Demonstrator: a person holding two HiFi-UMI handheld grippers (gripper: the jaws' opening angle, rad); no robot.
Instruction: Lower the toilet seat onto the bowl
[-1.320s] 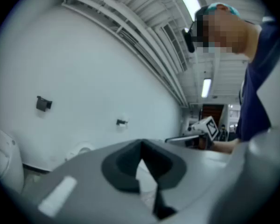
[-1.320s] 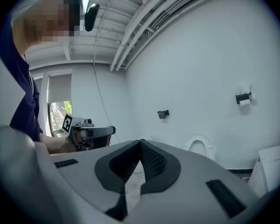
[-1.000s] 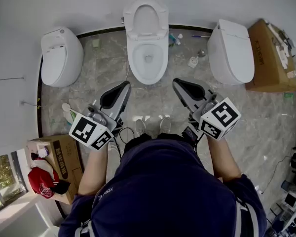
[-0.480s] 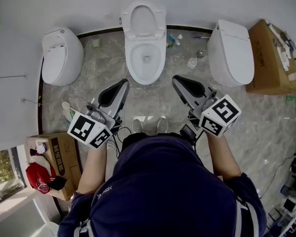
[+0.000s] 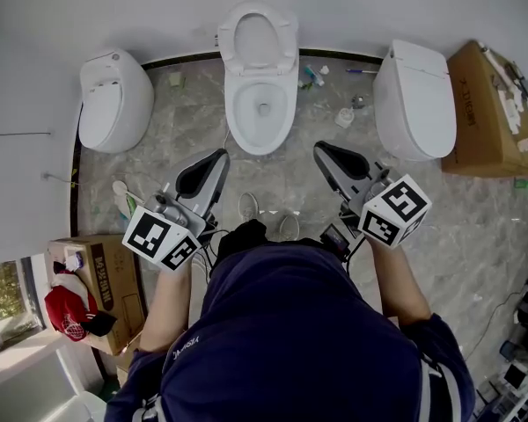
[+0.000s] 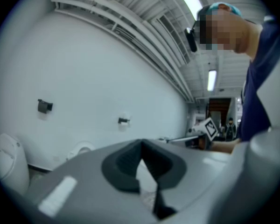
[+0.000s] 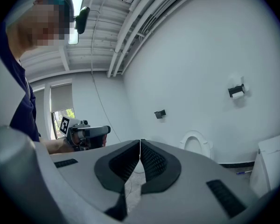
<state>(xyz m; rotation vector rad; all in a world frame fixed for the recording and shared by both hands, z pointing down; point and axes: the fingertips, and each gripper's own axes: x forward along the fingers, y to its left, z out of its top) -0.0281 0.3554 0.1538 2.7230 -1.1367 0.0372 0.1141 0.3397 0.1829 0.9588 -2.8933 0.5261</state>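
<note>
The middle toilet stands against the far wall with its white seat [image 5: 258, 40] raised upright above the open bowl [image 5: 261, 108]. The seat also shows small in the left gripper view [image 6: 79, 150] and the right gripper view [image 7: 196, 142]. My left gripper [image 5: 214, 159] hangs in front of the bowl, a little to its left, shut with nothing in it [image 6: 141, 143]. My right gripper [image 5: 326, 152] hangs a little to the bowl's right, shut and holding nothing [image 7: 140, 142]. Both are well short of the toilet, over the marble floor.
A closed white toilet [image 5: 113, 99] stands at the left and another [image 5: 414, 99] at the right. Cardboard boxes sit at the far right [image 5: 488, 104] and near left [image 5: 101, 280]. Small bottles and litter [image 5: 343, 112] lie beside the middle toilet. The person's shoes [image 5: 248, 206] are below the grippers.
Both grippers stay shut and keep about the same stance. The head view has drifted slightly, and the shoes sit a little closer to the toilet.
</note>
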